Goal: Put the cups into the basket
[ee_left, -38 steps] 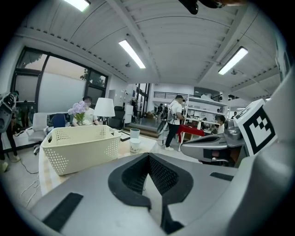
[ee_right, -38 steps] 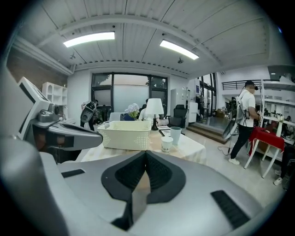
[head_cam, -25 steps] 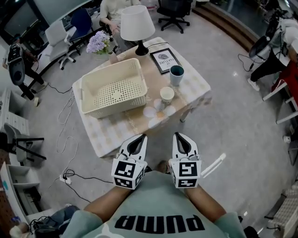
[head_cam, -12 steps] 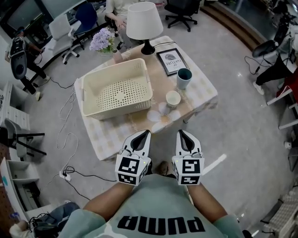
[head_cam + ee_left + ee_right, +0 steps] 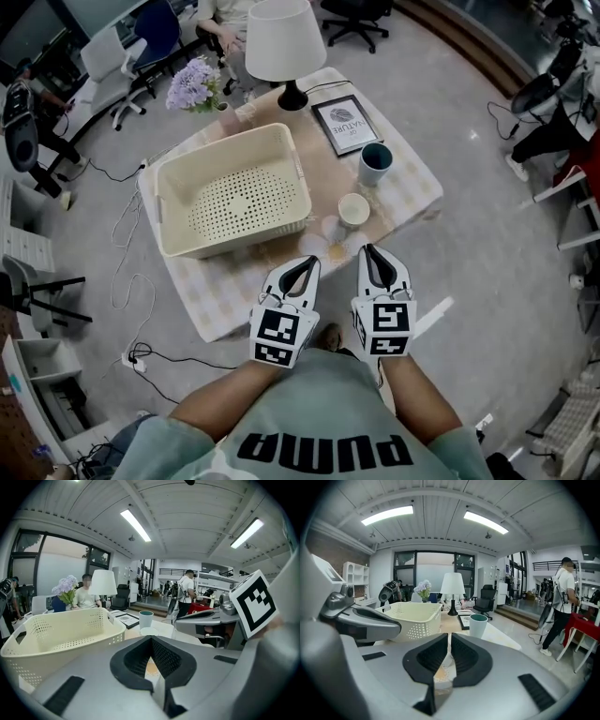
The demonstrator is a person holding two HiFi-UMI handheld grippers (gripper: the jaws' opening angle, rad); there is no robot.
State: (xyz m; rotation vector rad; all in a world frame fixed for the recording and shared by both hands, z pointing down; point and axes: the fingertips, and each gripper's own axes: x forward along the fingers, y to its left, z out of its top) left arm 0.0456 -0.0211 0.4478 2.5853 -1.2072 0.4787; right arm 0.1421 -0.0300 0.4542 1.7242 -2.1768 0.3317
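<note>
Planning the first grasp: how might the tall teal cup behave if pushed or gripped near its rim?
The teal cup is taller than wide, so a push near the rim would probably tip it. Its smooth wall may slip under a light grip. It looks rigid, perhaps ceramic, so a fall might crack it.

The basket (image 5: 239, 236) is open on top with free entry from above, its walls block low side paths, and it fills the left half of the table (image 5: 412, 183). Just right of its near corner stands the white cup (image 5: 353, 209), just ahead of the right gripper (image 5: 373, 258), with the teal cup (image 5: 376, 163) behind it across a clear gap; there is open air above both and bare cloth to their right. The lamp (image 5: 284, 42), frame (image 5: 345, 124) and flowers (image 5: 192, 86) crowd the far edge, the lamp tall, blocking reach from the back.
</note>
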